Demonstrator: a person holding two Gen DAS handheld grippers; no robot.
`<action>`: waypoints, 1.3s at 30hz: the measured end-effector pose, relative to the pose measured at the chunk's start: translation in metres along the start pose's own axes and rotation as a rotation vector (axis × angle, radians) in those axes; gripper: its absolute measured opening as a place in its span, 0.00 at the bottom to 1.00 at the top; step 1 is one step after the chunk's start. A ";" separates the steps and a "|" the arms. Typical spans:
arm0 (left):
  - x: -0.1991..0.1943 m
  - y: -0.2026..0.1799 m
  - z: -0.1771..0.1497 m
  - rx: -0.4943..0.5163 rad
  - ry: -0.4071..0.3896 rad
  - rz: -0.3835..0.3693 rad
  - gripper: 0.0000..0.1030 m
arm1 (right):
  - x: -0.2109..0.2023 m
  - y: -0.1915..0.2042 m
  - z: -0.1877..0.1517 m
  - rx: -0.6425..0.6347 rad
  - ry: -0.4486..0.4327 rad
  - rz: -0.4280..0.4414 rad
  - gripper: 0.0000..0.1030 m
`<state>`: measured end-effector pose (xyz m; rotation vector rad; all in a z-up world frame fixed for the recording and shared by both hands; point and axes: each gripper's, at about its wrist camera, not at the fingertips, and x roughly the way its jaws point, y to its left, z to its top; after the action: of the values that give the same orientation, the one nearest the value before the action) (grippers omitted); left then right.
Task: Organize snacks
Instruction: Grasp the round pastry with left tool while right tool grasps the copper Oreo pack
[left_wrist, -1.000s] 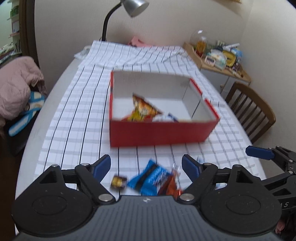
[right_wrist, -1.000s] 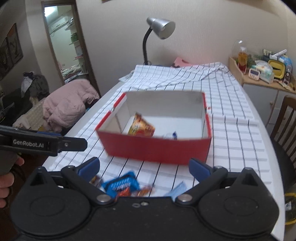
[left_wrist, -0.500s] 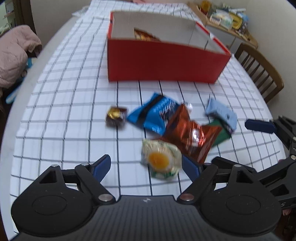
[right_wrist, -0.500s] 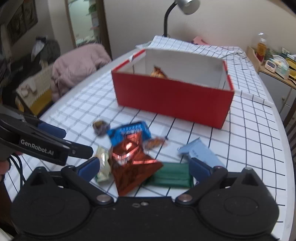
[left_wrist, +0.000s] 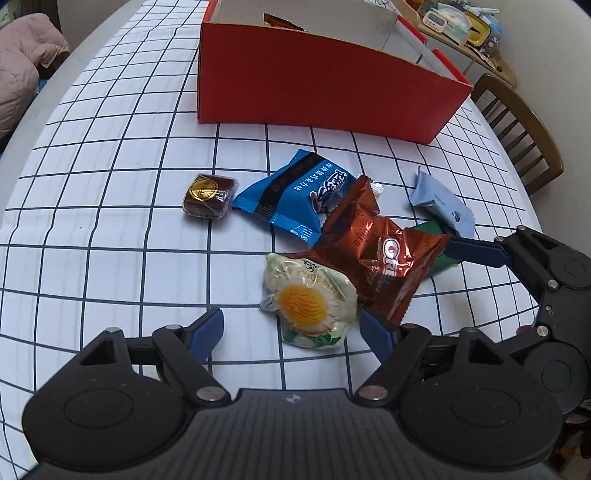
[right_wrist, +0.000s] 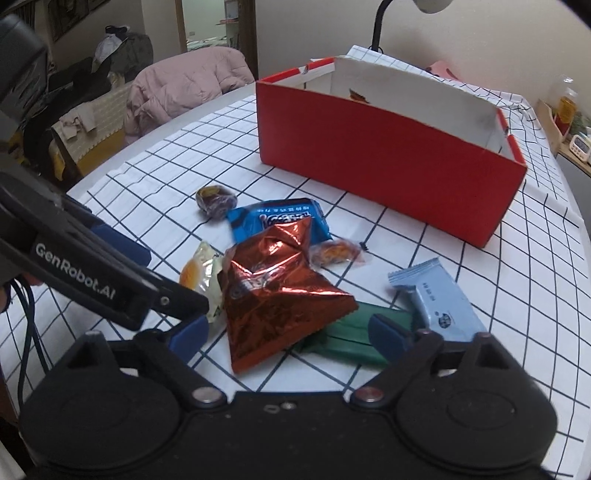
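Snacks (left_wrist: 373, 254) sit piled on the worktop (left_wrist: 110, 221); egg pack (left_wrist: 310, 301) between the closing left claw (left_wrist: 291, 330), copper bag (right_wrist: 277, 291) between the closing right claw (right_wrist: 288, 332), neither gripped yet.

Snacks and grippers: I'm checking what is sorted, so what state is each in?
Red box: open-topped, holding an orange packet.
Copper bag: on the cloth, overlapping green packet.
Egg-print packet: loose on cloth.
Left gripper: closing, not gripping.
Right gripper: closing, not gripping.

A table (left_wrist: 22, 122) is covered by a checked cloth (left_wrist: 110, 229). A red box (left_wrist: 317, 92) is set on the cloth. Wrapped snacks are scattered just in front of the box: a blue packet (left_wrist: 295, 195), a brown sweet (left_wrist: 208, 195), a pale-blue bar (left_wrist: 443, 206).
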<state>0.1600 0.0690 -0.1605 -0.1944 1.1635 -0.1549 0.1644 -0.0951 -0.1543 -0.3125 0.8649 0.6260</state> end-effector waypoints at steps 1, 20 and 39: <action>0.001 0.001 0.001 -0.007 0.005 -0.009 0.74 | 0.002 0.000 0.000 -0.002 0.000 0.000 0.85; 0.002 -0.001 0.004 -0.020 -0.006 -0.054 0.28 | 0.013 -0.002 0.004 0.054 -0.002 -0.005 0.55; -0.014 -0.001 0.001 0.002 -0.042 -0.066 0.13 | -0.010 0.003 -0.001 0.096 -0.057 -0.030 0.48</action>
<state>0.1554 0.0715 -0.1477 -0.2339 1.1159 -0.2096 0.1568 -0.0968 -0.1472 -0.2194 0.8316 0.5613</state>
